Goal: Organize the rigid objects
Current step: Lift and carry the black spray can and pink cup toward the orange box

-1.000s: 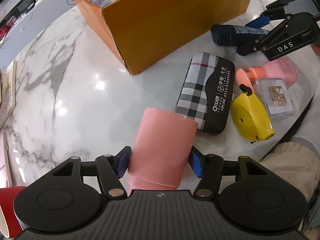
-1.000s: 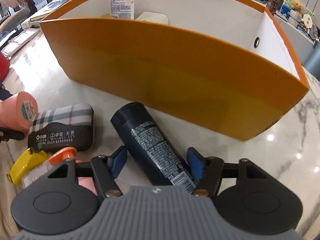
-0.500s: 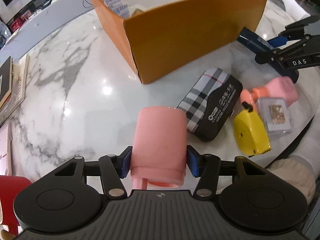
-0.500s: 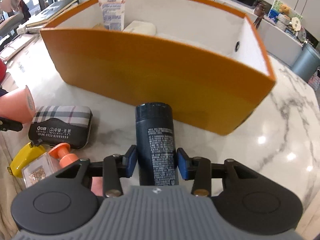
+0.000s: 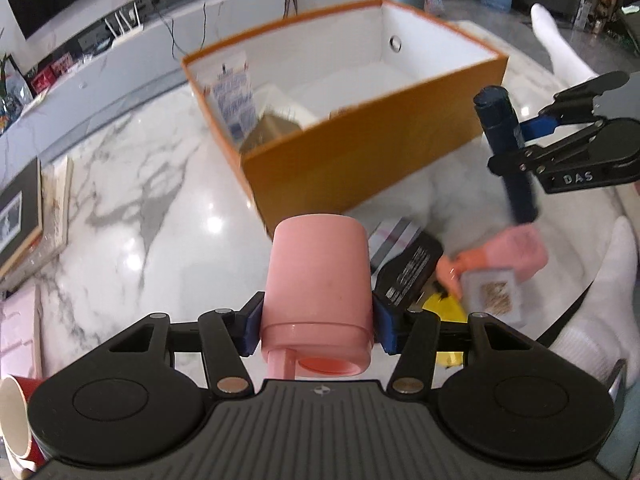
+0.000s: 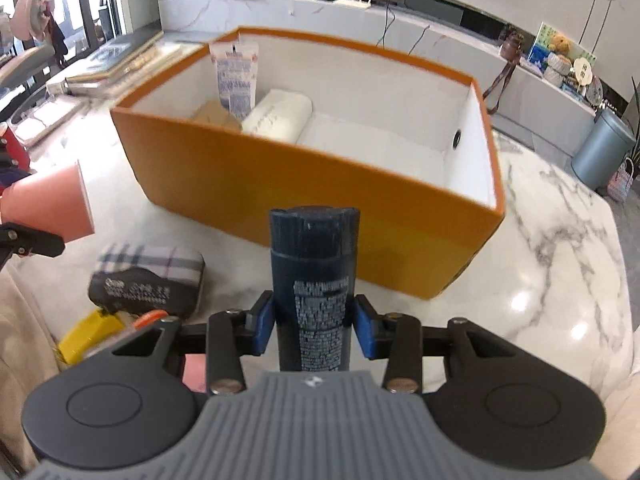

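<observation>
My left gripper (image 5: 316, 330) is shut on a pink cup (image 5: 318, 276), held above the marble table with its bottom end pointing away from me. My right gripper (image 6: 314, 330) is shut on a dark blue spray can (image 6: 314, 276), lifted in front of the orange box (image 6: 320, 200). From the left wrist view the can (image 5: 506, 148) and the right gripper (image 5: 520, 148) hang at the right, beside the box (image 5: 360, 160). The box holds a white tube (image 6: 236, 80), a white roll (image 6: 280, 116) and a brown item (image 6: 216, 114).
On the table (image 5: 140, 220) lie a plaid case (image 6: 148, 280), a yellow tape measure (image 6: 90, 334), a pink bottle with an orange cap (image 5: 504, 252) and a small clear box (image 5: 494, 292). Books (image 5: 24, 216) sit at the left edge, a red cup (image 5: 16, 412) at lower left.
Both grippers have risen with their loads. The right gripper closed on the spray can, which lay loose between its jaws a second ago, and lifted it. The box interior now shows.
</observation>
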Motion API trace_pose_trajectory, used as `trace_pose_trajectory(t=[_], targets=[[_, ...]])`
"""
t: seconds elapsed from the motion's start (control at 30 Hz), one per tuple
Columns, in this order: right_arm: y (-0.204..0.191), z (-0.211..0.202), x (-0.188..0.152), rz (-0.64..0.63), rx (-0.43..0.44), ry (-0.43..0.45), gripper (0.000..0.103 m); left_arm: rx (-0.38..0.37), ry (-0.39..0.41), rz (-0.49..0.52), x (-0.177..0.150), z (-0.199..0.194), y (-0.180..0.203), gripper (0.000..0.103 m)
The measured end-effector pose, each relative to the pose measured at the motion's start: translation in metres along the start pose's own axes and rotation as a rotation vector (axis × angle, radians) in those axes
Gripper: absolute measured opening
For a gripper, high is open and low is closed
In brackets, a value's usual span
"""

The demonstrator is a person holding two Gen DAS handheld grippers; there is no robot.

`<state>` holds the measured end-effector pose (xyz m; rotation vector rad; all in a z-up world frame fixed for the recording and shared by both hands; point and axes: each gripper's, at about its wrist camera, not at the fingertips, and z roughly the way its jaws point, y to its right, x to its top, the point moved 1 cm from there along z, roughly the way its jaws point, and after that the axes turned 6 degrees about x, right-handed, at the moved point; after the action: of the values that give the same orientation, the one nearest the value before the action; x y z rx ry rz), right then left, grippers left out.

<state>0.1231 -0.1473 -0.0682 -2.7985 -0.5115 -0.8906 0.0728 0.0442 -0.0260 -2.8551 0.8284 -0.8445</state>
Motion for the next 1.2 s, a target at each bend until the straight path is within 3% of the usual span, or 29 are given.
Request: trace_pose_trajectory(t=[0.67, 0.97, 1.2], targets=[[0.007, -0.053, 0.078, 0.033, 0.025, 0.198, 0.042, 0.008, 0.235, -0.066, 0.089, -0.037, -0.010, 0.063], [0.019, -0.049, 0.123, 0.069, -0.006, 0.296, 0.042, 0.006, 0.266, -0.141, 0.127, -0.013, -0.009, 0.063], [0.034, -0.027, 0.148, 0.116, -0.036, 0.319, 0.042, 0.015, 0.253, -0.185, 0.143, 0.010, -0.012, 0.063]])
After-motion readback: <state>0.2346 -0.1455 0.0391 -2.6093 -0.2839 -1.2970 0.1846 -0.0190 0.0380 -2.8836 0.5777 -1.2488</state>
